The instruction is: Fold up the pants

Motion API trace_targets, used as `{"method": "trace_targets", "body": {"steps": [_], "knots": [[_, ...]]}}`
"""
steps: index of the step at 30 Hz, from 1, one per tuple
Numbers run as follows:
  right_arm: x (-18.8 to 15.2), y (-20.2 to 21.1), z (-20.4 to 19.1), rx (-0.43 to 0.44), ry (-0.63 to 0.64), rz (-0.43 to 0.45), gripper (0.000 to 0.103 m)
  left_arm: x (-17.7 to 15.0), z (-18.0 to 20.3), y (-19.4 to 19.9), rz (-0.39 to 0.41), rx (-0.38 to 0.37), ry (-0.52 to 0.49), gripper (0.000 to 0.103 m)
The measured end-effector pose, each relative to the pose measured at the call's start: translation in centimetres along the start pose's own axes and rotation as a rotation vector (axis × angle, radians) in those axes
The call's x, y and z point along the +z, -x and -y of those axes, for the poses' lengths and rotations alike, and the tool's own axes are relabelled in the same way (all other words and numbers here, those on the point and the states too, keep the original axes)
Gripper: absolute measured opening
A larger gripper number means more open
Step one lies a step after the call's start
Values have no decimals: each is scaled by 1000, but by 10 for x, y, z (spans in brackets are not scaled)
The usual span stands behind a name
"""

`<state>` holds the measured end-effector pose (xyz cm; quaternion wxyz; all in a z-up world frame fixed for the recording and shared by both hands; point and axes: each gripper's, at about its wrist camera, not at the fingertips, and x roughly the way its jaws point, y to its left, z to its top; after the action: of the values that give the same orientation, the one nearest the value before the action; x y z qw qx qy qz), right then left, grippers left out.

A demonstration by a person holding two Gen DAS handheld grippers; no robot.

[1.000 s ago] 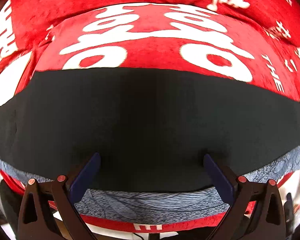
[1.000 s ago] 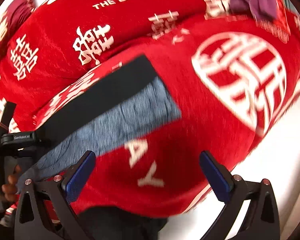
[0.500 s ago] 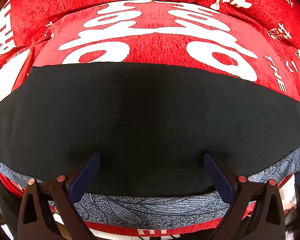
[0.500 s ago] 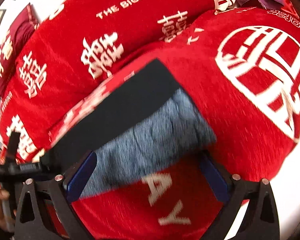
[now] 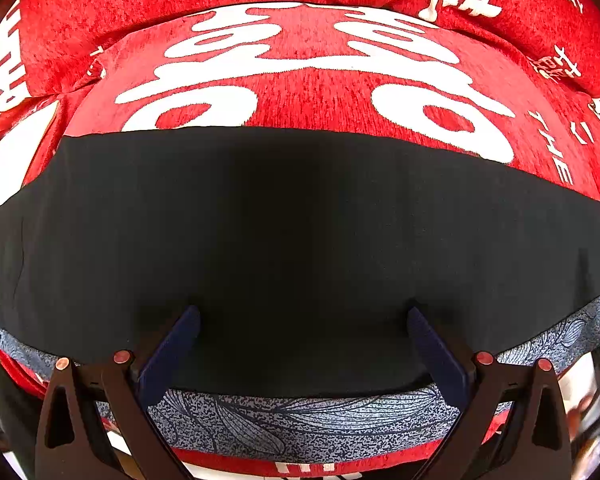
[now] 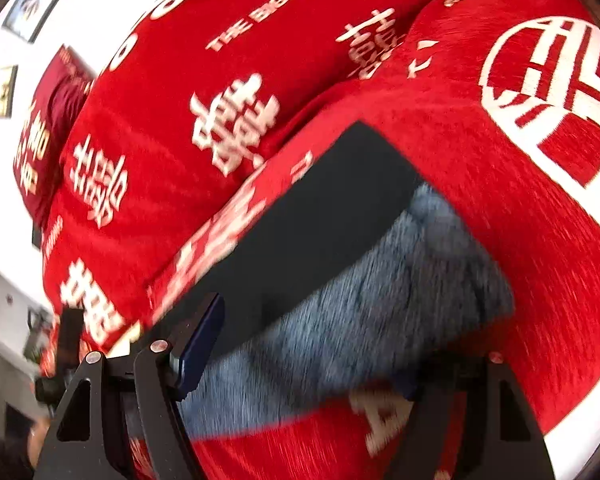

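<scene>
Pants (image 5: pixel 300 240) lie flat as a long black band across a red cover (image 5: pixel 312 92) printed with white characters; the surface beneath looks like a cushioned sofa or bed, cannot tell which; a strip of blue-grey leaf-print fabric (image 5: pixel 300 424) runs along the near edge of the black layer, the black lying over it.

Left gripper (image 5: pixel 302 322) sits low over the near edge of the pants; fingers (image 5: pixel 170 354) spread wide, one to either side of the middle stretch of the black cloth; tips rest on or just above the fabric, contact not clear; nothing pinched between them.

Right wrist view is motion-blurred; here the pants (image 6: pixel 320 224) run on a diagonal, the black layer on the far side and the blue-grey fabric (image 6: pixel 360 328) on the near side, ending in a squared corner toward the right; the red cover (image 6: pixel 520 240) surrounds the pants on all sides.

Right gripper (image 6: pixel 312 344) is above the near edge by that end; left finger (image 6: pixel 198 350) over the black part; the other finger is dim and blurred at the lower right beside the blue-grey corner; fingers set wide apart, holding nothing.

Framed pictures (image 6: pixel 4 92) hang on a white wall at far left.
</scene>
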<state>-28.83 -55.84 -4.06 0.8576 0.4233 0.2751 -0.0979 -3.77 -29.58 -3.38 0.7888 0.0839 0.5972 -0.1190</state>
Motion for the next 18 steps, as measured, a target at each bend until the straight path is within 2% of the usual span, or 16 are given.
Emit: {"method": "trace_targets", "body": {"steps": [1, 2, 3, 4, 7, 10, 13, 15, 18], "knots": [[5, -5, 0, -3, -4, -7, 76, 0, -1, 0, -1, -2, -2, 103], [10, -8, -3, -27, 1, -17, 67, 1, -1, 0, -1, -5, -4, 103], [13, -11, -6, -69, 14, -36, 27, 1, -2, -1, -1, -6, -7, 103], [15, -12, -9, -108, 25, -54, 15, 1, -2, 0, -2, -7, -11, 103], [14, 0, -24, -130, 67, -40, 14, 1, -5, 4, -21, -17, -16, 103], [15, 17, -58, -195, 181, -7, 14, 0, -13, 10, -15, -25, 25, 103], [15, 32, -108, -278, 360, 30, 14, 3, -5, -1, -33, -11, -12, 103], [15, 38, -129, -303, 419, 41, 14, 7, 3, -4, -7, 27, -48, 103], [12, 39, -158, -350, 503, 46, 14, 11, 1, -2, -44, 11, -55, 103]]}}
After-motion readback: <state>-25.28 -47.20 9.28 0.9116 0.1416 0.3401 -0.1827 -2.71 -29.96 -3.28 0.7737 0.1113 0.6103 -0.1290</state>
